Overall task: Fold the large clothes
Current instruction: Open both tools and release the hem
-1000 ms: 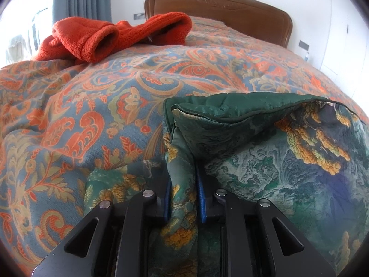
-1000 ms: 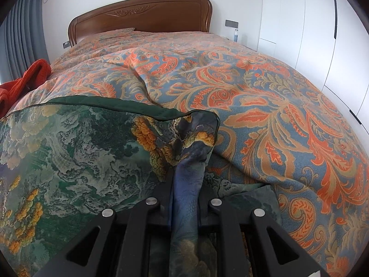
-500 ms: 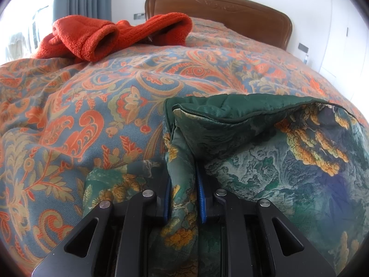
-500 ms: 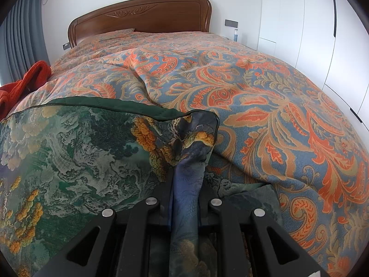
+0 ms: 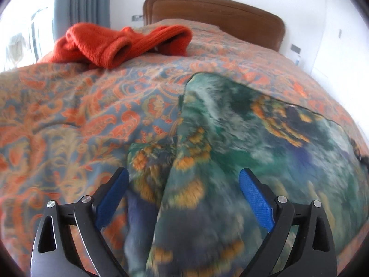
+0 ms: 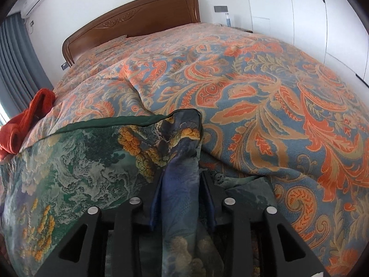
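A large green garment with a gold and blue landscape print lies folded over on the patterned bed. My left gripper is open, its blue pads spread wide on either side of a fold of the garment that lies loose between them. My right gripper is shut on the garment's right corner, which bunches up between the jaws. The garment spreads to the left in the right wrist view.
An orange knitted garment lies crumpled at the back left of the bed; it also shows in the right wrist view. The orange and blue duvet covers the bed up to the wooden headboard. White wardrobe doors stand at the right.
My left gripper has opened and let go of the garment's left corner, and the fabric has dropped onto the bed. My right gripper still holds its corner.
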`<control>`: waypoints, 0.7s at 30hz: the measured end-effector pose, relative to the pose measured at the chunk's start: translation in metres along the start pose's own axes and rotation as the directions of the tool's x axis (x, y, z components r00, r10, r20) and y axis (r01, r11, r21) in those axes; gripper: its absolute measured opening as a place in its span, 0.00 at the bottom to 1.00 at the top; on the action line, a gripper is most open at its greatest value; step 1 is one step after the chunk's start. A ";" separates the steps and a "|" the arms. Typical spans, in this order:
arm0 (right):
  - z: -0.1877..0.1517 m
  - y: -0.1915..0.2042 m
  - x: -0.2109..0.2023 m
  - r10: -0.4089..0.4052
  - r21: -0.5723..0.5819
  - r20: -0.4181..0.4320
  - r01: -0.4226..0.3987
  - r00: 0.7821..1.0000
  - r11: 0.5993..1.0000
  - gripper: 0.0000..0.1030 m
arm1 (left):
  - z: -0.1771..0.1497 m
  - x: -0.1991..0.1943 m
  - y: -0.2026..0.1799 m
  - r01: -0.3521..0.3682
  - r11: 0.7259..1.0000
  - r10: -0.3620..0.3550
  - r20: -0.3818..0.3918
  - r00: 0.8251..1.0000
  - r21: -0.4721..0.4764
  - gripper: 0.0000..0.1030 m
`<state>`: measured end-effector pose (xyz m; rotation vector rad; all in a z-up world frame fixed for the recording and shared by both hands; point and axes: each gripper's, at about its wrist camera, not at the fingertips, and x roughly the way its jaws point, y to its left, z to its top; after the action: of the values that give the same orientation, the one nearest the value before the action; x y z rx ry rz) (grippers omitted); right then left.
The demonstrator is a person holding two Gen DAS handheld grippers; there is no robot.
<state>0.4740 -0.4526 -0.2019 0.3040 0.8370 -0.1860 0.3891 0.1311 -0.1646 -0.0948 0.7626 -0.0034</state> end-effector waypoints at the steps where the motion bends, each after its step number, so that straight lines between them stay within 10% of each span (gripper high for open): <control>1: 0.005 -0.004 -0.008 -0.004 0.021 0.002 0.004 1.000 1.000 0.51 | 0.001 -0.010 -0.004 0.012 1.000 -0.012 0.012 1.000 0.016 0.94; 8: -0.003 0.005 -0.099 -0.022 -0.058 0.179 0.033 0.984 0.998 0.62 | 0.026 -0.020 -0.057 0.136 0.988 -0.139 0.036 0.990 0.071 0.98; 21: -0.132 0.009 -0.199 0.108 -0.173 0.139 -0.084 0.984 0.981 0.64 | 0.027 0.047 -0.209 0.278 0.928 -0.238 -0.179 0.955 0.248 0.98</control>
<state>0.2533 -0.3908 -0.1334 0.1709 0.6845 -0.0467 0.4479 -0.0763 -0.1594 0.0674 0.8852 -0.3700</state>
